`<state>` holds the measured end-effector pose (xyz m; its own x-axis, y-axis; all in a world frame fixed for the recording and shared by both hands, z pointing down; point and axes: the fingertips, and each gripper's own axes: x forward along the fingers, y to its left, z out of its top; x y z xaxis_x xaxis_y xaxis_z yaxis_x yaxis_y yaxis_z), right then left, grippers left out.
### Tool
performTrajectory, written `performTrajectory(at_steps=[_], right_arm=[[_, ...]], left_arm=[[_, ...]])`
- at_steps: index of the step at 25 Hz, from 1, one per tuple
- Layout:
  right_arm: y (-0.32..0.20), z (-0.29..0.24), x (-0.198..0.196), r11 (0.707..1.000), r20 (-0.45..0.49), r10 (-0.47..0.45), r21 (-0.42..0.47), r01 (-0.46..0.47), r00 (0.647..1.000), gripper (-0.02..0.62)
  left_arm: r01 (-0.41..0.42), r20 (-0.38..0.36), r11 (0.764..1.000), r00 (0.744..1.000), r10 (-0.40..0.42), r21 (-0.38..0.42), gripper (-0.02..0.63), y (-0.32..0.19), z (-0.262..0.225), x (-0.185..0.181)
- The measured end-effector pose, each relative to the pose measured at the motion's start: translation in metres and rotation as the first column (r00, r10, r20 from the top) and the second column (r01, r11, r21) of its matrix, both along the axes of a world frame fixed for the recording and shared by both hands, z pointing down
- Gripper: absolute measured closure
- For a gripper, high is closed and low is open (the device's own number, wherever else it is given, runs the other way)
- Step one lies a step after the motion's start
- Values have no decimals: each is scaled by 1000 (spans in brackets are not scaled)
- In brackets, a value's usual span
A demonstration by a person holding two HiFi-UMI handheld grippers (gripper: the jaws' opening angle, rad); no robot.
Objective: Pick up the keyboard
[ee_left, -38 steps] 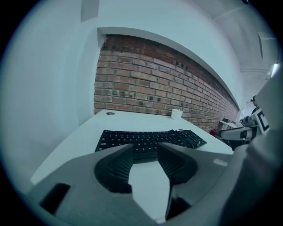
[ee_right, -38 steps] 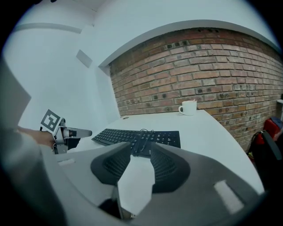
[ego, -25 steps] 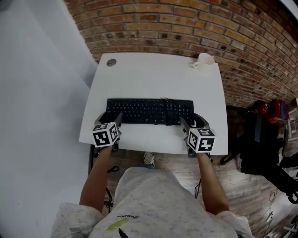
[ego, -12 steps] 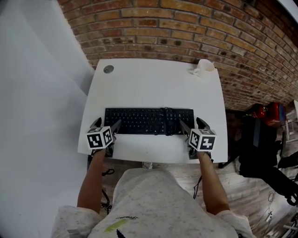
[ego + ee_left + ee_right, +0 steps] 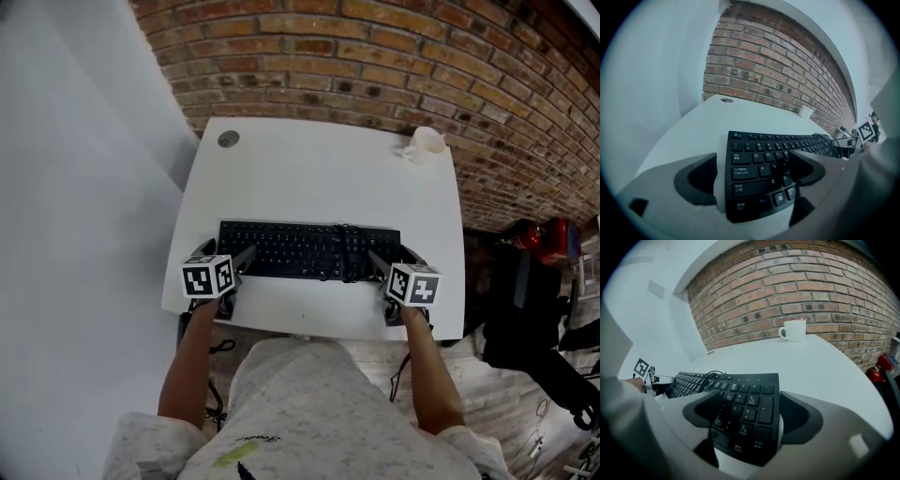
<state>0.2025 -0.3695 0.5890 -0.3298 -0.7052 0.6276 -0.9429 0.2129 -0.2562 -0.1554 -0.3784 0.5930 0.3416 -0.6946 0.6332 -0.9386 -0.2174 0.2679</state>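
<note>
A black keyboard point(image 5: 309, 251) lies flat on the white table point(image 5: 319, 178), with its cable bundled on top point(image 5: 349, 253). My left gripper point(image 5: 223, 253) straddles the keyboard's left end point(image 5: 764, 173). Its jaws are opening: one stands off the edge with white table showing between, the other hangs over the keys. My right gripper point(image 5: 394, 258) straddles the number-pad end point(image 5: 745, 408). Its jaws are also opening, with a gap at the outer edge. Neither gripper presses on the keyboard.
A white cup point(image 5: 427, 142) stands at the table's far right corner, seen also in the right gripper view as the cup point(image 5: 793, 330). A round cable hole point(image 5: 228, 139) is at the far left. A brick wall runs behind. Dark gear and a red object point(image 5: 544, 234) sit on the floor at right.
Both grippers' jaws have spread wider around the keyboard's ends. Both hands have sunk a little toward the table. The keyboard has stayed on the table.
</note>
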Motion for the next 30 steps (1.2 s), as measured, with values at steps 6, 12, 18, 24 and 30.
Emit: performTrajectory(at_steps=[6,12,18,24,30], right_arm=[[-2,-1,-2,1000,22,-7,-24,8,1000,196],[0,-2,-1,999,23,19,-32,-19,1000,199],[3,-7,-2,999,13,20,-29,-20,1000,202],[-1,-27,-4,999,-11,15,32,-15,1000,206],[-10,-63,-4,993,-6,20,117,-19,1000,207]], left_arm=[[-19,-7,999,1000,18,-29,181,0,-1,5],[1,-1,1000,1000,-1,-15,183,1,-4,6],[7,8,1000,1000,-7,16,184,3,-11,5],[13,-22,999,1000,-12,48,183,1,-21,3],[8,-26,989,1000,-4,145,183,-11,-58,3]])
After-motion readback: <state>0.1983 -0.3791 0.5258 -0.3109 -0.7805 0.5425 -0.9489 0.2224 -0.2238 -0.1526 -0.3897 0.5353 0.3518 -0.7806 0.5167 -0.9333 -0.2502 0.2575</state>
